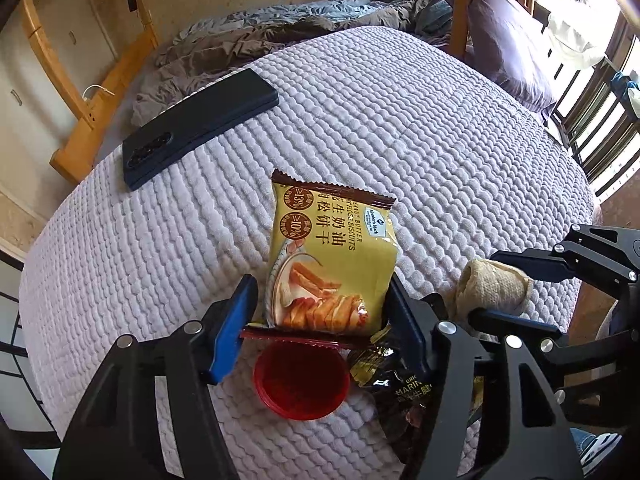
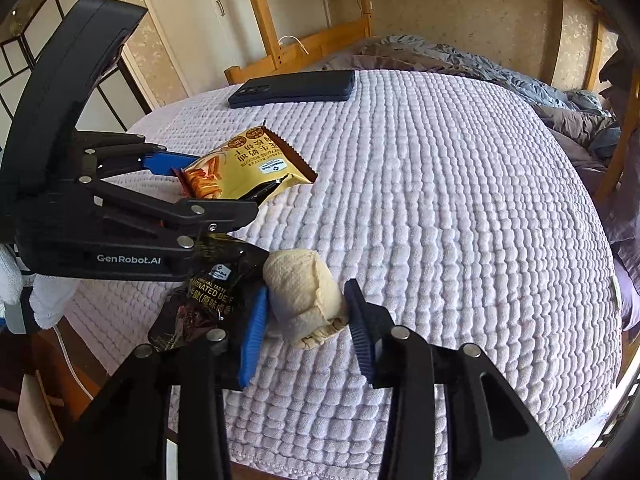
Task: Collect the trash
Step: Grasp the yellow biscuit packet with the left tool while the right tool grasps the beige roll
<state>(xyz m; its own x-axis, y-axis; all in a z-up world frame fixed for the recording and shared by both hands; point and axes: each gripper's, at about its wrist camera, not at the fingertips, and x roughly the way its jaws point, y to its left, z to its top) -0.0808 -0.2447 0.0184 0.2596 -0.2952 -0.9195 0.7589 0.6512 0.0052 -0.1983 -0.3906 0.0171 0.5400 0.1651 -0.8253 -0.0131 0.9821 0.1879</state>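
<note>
Right tongs (image 2: 306, 320), tilted down, clamp the paper wad (image 2: 304, 300) — left tongs (image 1: 320, 312) pinch the biscuit packet (image 1: 328, 256).

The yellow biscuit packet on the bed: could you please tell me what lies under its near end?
Under the yellow biscuit packet, a red lid and a dark beef wrapper show; anything farther beneath is covered.
</note>
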